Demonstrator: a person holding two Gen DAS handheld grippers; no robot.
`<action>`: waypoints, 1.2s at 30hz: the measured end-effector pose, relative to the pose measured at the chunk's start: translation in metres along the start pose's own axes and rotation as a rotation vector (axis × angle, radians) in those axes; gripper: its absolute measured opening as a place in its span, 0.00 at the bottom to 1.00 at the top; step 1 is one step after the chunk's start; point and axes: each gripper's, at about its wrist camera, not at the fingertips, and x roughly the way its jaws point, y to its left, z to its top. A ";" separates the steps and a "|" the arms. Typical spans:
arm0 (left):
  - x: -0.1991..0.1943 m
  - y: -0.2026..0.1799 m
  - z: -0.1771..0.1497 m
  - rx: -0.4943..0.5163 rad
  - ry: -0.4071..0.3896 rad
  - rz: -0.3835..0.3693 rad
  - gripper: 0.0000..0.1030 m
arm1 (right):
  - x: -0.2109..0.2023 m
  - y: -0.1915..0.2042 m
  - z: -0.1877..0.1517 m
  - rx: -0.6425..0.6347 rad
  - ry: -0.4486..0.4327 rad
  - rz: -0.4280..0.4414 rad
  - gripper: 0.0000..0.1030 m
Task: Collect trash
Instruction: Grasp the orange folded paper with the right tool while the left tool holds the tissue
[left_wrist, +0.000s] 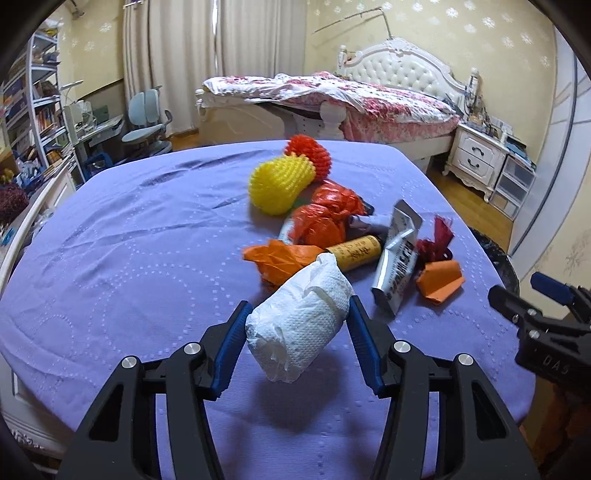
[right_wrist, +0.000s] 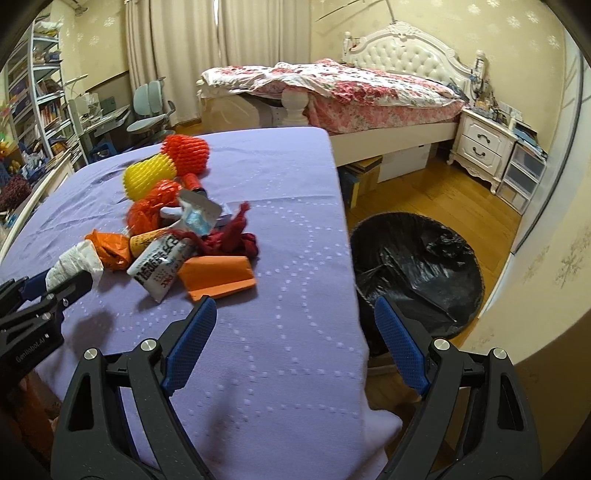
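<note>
Tissue wad (left_wrist: 299, 325), clamped in left claw (left_wrist: 295, 317), slants up-right.

My left gripper (left_wrist: 297, 317) pinches crumpled white paper-towel wad (left_wrist: 299, 325), lifted clear of purple quilted tablecloth (left_wrist: 129, 266). Mixed litter pile (left_wrist: 343, 236) just beyond.

Left tongs (left_wrist: 297, 325) clamped on load; right tongs (right_wrist: 295, 343) wide, empty
</note>
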 end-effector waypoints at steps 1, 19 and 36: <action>0.000 0.003 0.001 -0.008 -0.003 0.009 0.53 | 0.001 0.002 0.000 -0.005 0.001 0.003 0.83; 0.017 0.055 -0.003 -0.101 0.010 0.052 0.53 | 0.049 0.050 0.009 -0.068 0.103 0.035 0.64; -0.002 0.034 0.005 -0.078 -0.031 0.005 0.53 | 0.005 0.028 0.007 -0.039 -0.003 0.035 0.58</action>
